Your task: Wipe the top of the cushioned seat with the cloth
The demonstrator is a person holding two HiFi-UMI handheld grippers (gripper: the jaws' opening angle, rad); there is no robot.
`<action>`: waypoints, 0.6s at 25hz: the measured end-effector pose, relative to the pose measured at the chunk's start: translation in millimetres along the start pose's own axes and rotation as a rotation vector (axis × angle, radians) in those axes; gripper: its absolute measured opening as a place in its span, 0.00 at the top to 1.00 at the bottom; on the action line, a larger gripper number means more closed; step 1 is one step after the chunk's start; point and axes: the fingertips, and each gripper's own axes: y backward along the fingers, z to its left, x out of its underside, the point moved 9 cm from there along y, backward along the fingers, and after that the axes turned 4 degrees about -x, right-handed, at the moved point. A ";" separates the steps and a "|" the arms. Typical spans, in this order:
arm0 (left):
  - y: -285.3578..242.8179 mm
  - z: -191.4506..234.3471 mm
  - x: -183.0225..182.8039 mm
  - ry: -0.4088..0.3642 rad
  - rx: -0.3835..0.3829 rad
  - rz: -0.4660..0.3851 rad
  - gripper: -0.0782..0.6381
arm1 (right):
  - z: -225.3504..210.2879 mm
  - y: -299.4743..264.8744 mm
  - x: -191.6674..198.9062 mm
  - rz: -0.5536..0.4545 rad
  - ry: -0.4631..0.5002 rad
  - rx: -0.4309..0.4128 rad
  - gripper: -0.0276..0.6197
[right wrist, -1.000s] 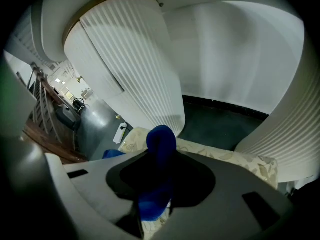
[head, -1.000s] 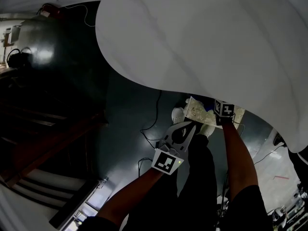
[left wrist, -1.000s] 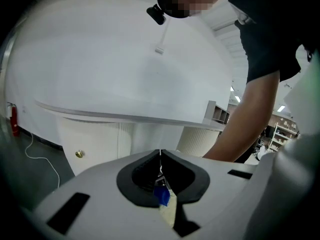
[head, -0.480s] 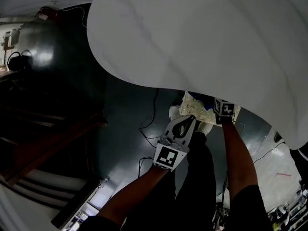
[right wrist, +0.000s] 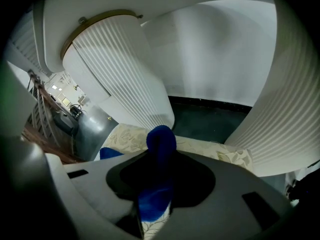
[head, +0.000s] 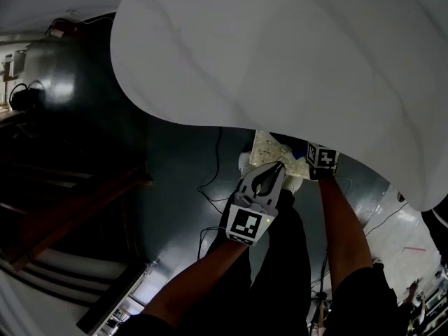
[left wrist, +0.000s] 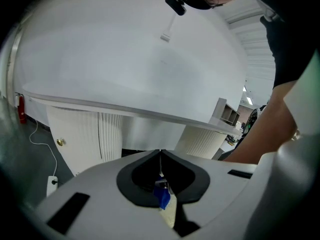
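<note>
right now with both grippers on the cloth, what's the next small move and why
Probably raise the cloth and lay it on the white seat top. The left gripper and the right gripper are both shut on the cloth, which sits by the seat's near edge, not spread on top.

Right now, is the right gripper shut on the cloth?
Shut: the right gripper pinches the cloth, blue edge bunched between its jaws.

Cream leaf-print cloth (right wrist: 210,150) with blue edging
</note>
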 end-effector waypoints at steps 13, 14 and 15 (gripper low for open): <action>-8.9 -44.1 0.8 -0.004 0.040 -0.041 0.86 | -44.5 5.4 26.3 -0.013 -0.017 0.004 0.75; -9.1 -45.3 1.3 -0.003 0.040 -0.041 0.86 | -53.7 -6.2 40.1 -0.032 -0.032 -0.012 0.75; -9.6 -46.7 1.7 -0.004 0.040 -0.038 0.86 | -59.0 -11.0 46.9 -0.041 -0.040 -0.018 0.75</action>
